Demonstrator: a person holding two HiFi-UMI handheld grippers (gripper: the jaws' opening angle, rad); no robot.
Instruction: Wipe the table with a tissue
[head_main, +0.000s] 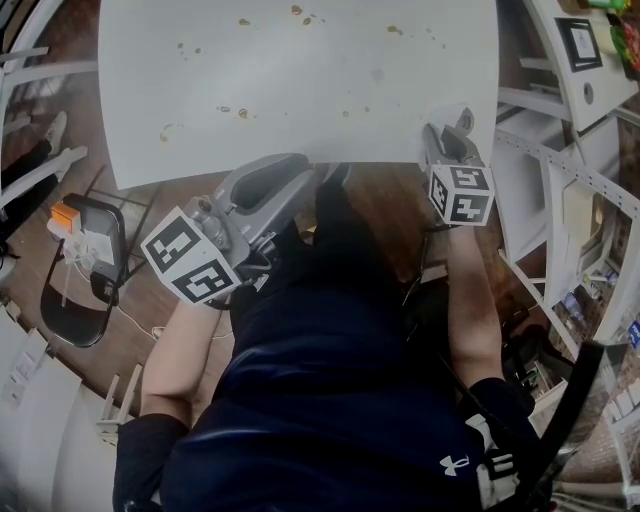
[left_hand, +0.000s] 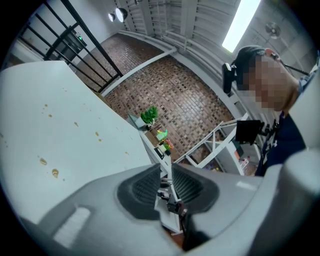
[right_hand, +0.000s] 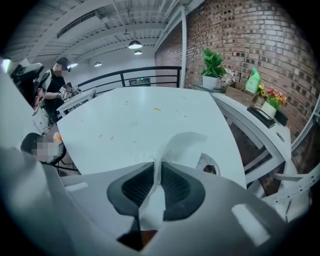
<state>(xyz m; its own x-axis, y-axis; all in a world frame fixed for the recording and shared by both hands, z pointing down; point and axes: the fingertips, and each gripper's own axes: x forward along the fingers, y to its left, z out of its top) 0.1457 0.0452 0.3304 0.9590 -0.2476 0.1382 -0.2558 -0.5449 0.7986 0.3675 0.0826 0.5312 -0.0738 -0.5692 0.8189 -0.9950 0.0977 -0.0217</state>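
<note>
The bench (head_main: 300, 90) runs out past the top edge of the head view, so its far side is unseen. Its brown specks (head_main: 243, 113) are too small to name. In the right gripper view the near end of the tissue (right_hand: 187, 145) drops out of sight behind the body of the right claw (right_hand: 158, 168). The tissue also half hides a round thing (right_hand: 210, 167) to the right, which cannot be made out. From the head the tissue is hard to tell from the pale bench under that claw. In the left gripper view the small things on the far shelf (left_hand: 148, 142) cannot be told apart.
</note>
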